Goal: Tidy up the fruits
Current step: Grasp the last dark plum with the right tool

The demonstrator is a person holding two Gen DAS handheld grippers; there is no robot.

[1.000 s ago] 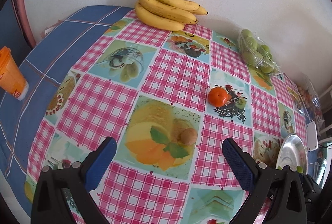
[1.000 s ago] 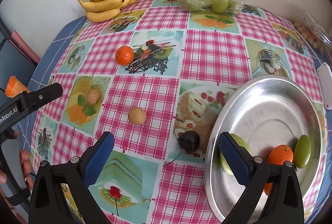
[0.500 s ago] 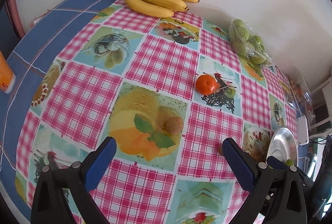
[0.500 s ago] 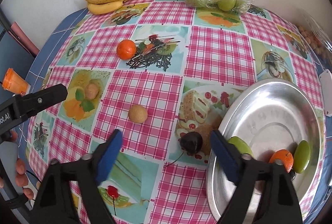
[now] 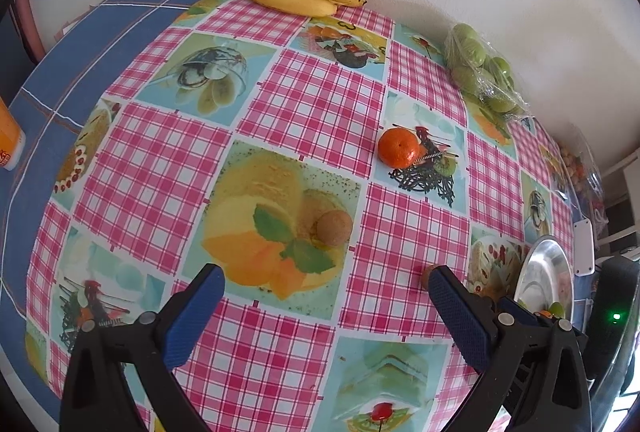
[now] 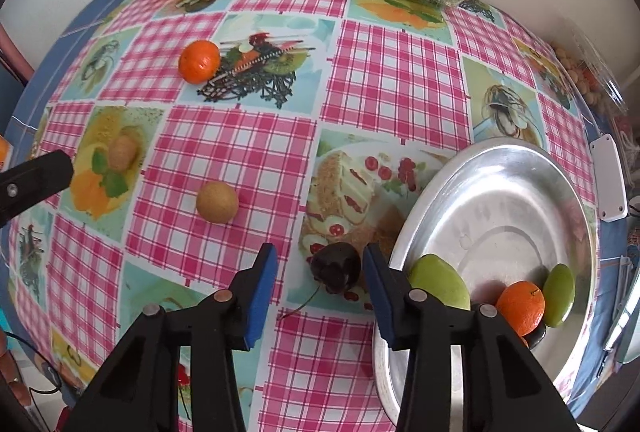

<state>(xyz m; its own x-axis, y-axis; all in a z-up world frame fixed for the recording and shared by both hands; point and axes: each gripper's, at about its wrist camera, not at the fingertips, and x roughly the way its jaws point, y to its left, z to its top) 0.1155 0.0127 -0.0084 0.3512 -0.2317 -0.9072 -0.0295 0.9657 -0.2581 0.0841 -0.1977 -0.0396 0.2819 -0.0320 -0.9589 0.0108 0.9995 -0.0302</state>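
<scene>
Half-hidden brown fruit [image 5: 425,274], cropped orange cup [image 5: 8,141]

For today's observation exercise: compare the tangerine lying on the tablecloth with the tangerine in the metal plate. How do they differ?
1. The tangerine on the tablecloth lies alone on the cloth; the tangerine in the metal plate rests in the metal plate.
2. The first touches no other fruit; the second sits against a green fruit.
3. The first is far from the right hand-held gripper; the second is close beside it.
Both are round and orange.
</scene>
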